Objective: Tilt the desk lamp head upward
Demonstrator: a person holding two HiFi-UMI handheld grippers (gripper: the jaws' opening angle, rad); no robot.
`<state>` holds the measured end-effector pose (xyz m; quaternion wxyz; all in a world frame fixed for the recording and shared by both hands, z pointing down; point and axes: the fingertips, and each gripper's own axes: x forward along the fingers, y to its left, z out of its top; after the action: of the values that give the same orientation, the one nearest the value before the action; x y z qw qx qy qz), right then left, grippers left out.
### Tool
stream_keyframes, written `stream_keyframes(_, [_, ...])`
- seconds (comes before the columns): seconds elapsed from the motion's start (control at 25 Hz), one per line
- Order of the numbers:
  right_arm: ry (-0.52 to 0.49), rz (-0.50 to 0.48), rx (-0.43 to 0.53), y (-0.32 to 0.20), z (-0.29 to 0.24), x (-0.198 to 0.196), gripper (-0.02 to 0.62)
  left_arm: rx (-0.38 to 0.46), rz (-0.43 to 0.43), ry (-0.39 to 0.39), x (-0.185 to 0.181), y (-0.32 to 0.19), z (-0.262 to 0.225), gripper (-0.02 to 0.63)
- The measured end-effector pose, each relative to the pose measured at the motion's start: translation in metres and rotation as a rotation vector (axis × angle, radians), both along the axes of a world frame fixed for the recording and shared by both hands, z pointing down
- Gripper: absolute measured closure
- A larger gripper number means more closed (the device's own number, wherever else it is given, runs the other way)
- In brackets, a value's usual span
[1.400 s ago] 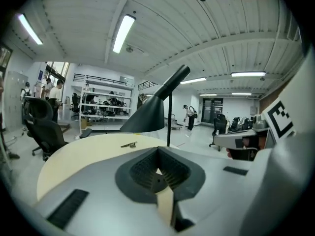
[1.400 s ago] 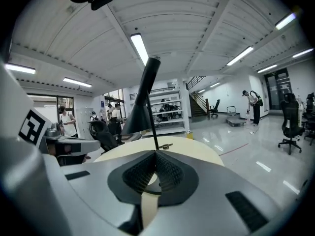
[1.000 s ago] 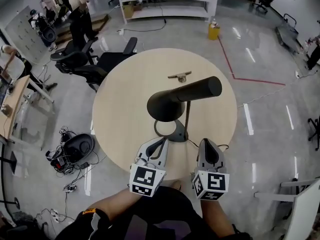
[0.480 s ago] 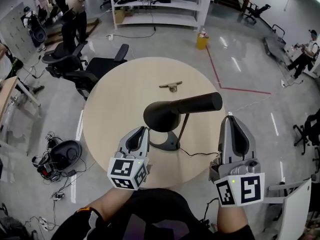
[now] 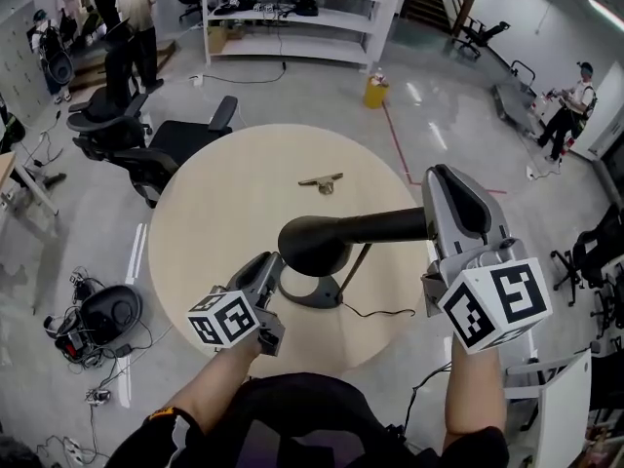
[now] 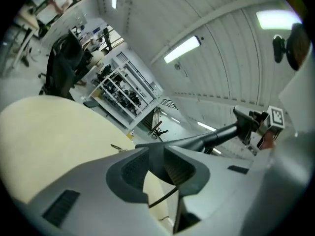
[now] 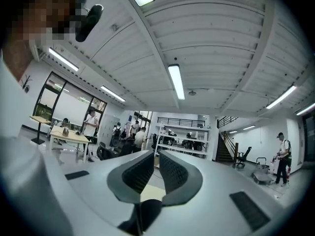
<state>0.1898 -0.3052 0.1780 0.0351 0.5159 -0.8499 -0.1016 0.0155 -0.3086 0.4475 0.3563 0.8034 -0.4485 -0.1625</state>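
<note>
1. The black lamp (image 5: 314, 245) stands near the middle of the round, pale wooden table (image 5: 219, 213). Its shade faces down over the ring base (image 5: 308, 293), and the long barrel (image 5: 390, 225) runs roughly level toward the person's right.
2. The right gripper (image 5: 447, 185) is up at the barrel's far end. Its jaws are pinched to a thin slit with nothing in it, and I can't tell whether it touches the barrel.
3. The left gripper (image 5: 270, 264) sits low, just left of the base and under the shade. Its jaws stand at a narrow gap and clamp nothing.
4. On the tabletop, a thin cord (image 5: 375, 311) trails from the base toward the near edge. A small metal part (image 5: 320, 180) lies well apart on the far side.
5. Around the table is a glossy grey floor (image 5: 458, 115) crossed by a red line (image 5: 398, 144). Black office chairs (image 5: 180, 139) stand to the left.
6. White shelves (image 5: 292, 13) and a yellow container (image 5: 375, 91) are at the back. A tangle of cables (image 5: 93, 322) lies on the floor to the left, and people (image 5: 132, 3) stand far off.
</note>
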Motion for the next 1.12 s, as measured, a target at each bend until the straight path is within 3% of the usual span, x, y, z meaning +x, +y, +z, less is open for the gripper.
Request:
stream_keyframes(0.16, [0.048,0.0,-0.055,-0.021,0.012,-0.006,0.577,-0.031,0.076,0.122,0.008,-0.006,0.007,0.485])
stream_keyframes(0.32, [0.054,0.029,-0.103,-0.036,0.026,-0.003,0.577,-0.072,0.115,0.135,0.014,-0.014,0.02,0.485])
stream_keyframes(0.56, [0.03,0.013,-0.139,-0.045,0.037,-0.006,0.577,-0.076,0.141,0.214,0.008,-0.02,0.023,0.485])
stream_keyframes(0.84, [0.021,0.008,-0.151,-0.048,0.037,-0.003,0.577,-0.09,0.142,0.235,0.009,-0.023,0.027,0.485])
stream_keyframes(1.12, [-0.012,-0.004,-0.172,-0.048,0.038,-0.004,0.578,-0.111,0.137,0.331,0.008,-0.02,0.027,0.485])
